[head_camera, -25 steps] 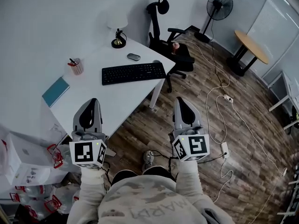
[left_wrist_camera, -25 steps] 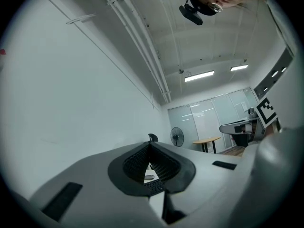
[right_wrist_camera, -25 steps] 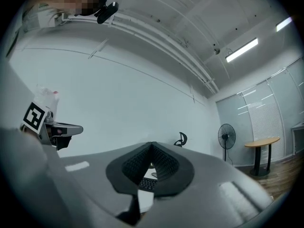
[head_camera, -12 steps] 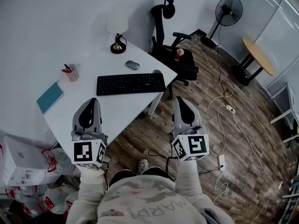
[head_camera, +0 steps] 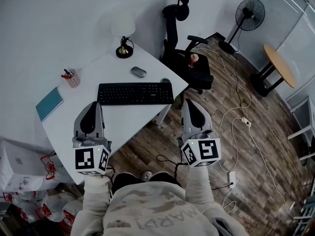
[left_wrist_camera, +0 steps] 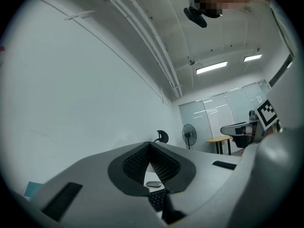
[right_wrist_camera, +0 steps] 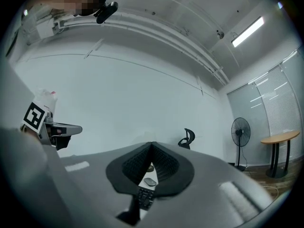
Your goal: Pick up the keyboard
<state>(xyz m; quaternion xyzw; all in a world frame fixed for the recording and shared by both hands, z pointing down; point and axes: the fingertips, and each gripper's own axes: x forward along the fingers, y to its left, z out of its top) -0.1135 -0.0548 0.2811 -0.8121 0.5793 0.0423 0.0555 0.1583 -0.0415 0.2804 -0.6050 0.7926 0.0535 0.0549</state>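
The black keyboard lies flat on the white desk, near its right end. My left gripper hovers over the desk's near edge, short of the keyboard's left end, jaws shut and empty. My right gripper hangs over the wooden floor just off the desk's right corner, also shut and empty. In the left gripper view the shut left gripper frames part of the keyboard and the mouse. The right gripper view shows the shut right gripper, the keyboard and the mouse.
A grey mouse, a lamp, a pen cup and a teal notebook share the desk. A black office chair stands beyond its right end. A fan, a round table, floor cables and boxes surround.
Both grippers, still shut, have come nearer the desk; the keyboard now lies closer ahead of them, and the left gripper has reached over the desk's edge.
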